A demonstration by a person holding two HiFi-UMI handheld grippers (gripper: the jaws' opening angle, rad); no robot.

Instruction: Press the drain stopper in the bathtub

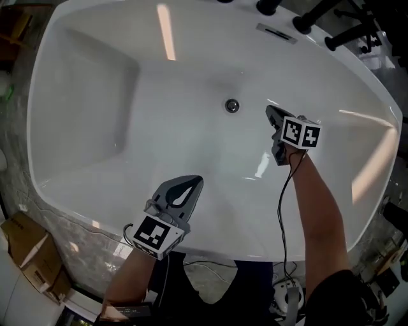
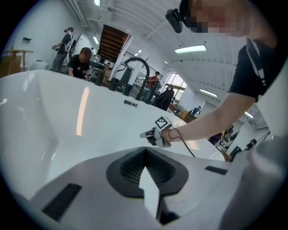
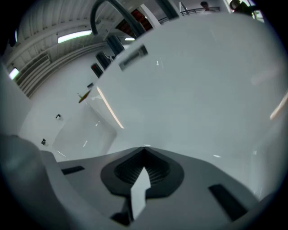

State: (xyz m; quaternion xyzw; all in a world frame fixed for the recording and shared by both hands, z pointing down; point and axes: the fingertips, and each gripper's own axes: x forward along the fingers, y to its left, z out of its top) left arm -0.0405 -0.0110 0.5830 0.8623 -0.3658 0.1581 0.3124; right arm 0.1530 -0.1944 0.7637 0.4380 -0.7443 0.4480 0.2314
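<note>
The round chrome drain stopper [image 1: 232, 105] sits in the floor of the white bathtub [image 1: 95, 95]. My right gripper [image 1: 270, 113] is shut and empty inside the tub; its tip hangs a short way right of the stopper, pointing toward it without touching. Over the tub's near rim my left gripper [image 1: 195, 182] is also shut, holding nothing. In the left gripper view the shut jaws [image 2: 145, 148] aim at the right gripper [image 2: 148, 134] and the arm behind it. The right gripper view shows its shut jaws [image 3: 144, 148] over bare tub wall; the stopper is out of that view.
Black faucet fittings [image 1: 306, 19] and a slotted overflow plate [image 1: 276, 33] sit at the tub's far rim. A cable [image 1: 284, 210] trails from the right gripper along the arm. A cardboard box [image 1: 29, 251] lies on the floor lower left. People stand far behind the tub [image 2: 81, 60].
</note>
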